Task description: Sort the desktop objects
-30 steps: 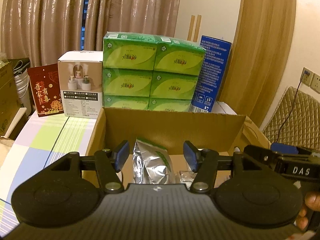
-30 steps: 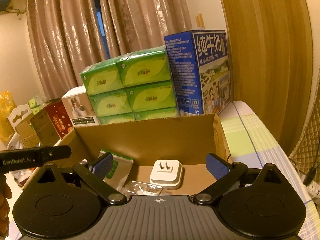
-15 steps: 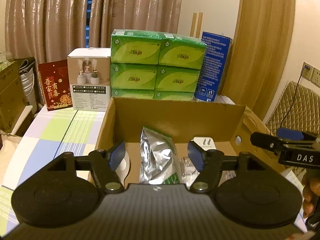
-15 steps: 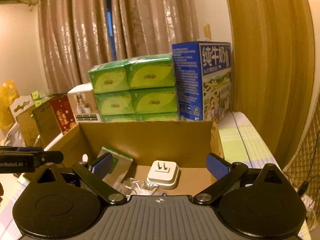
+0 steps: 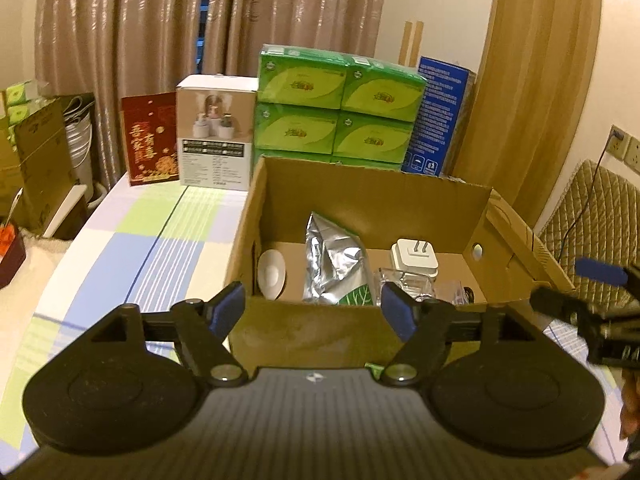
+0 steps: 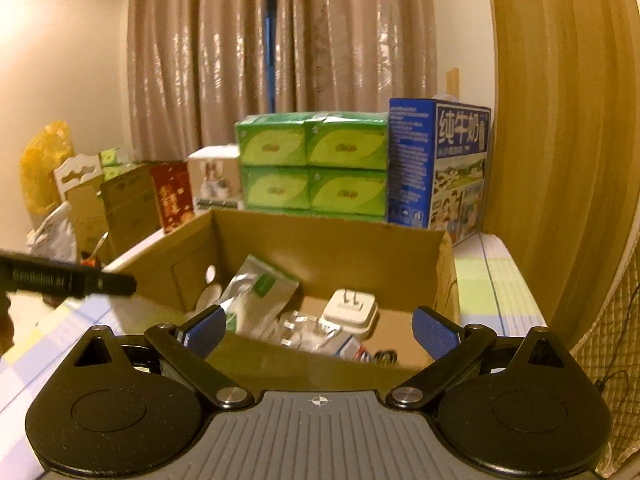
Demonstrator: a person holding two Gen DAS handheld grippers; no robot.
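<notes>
Both grippers hang before the cardboard box (image 5: 360, 332); the left gripper (image 5: 312, 308) has its jaws spread wide and empty; the right gripper (image 6: 320, 330) likewise, jaws apart, nothing between them; inside the box lie a foil pouch (image 5: 334, 264), a white plug adapter (image 5: 414, 254), a white spoon (image 5: 271, 274) and a clear plastic wrapper (image 6: 308, 332); the step in hand looks like a pause between placements; I see nothing loose on the bench (image 5: 140, 248), so the next move calls for finding another object
</notes>
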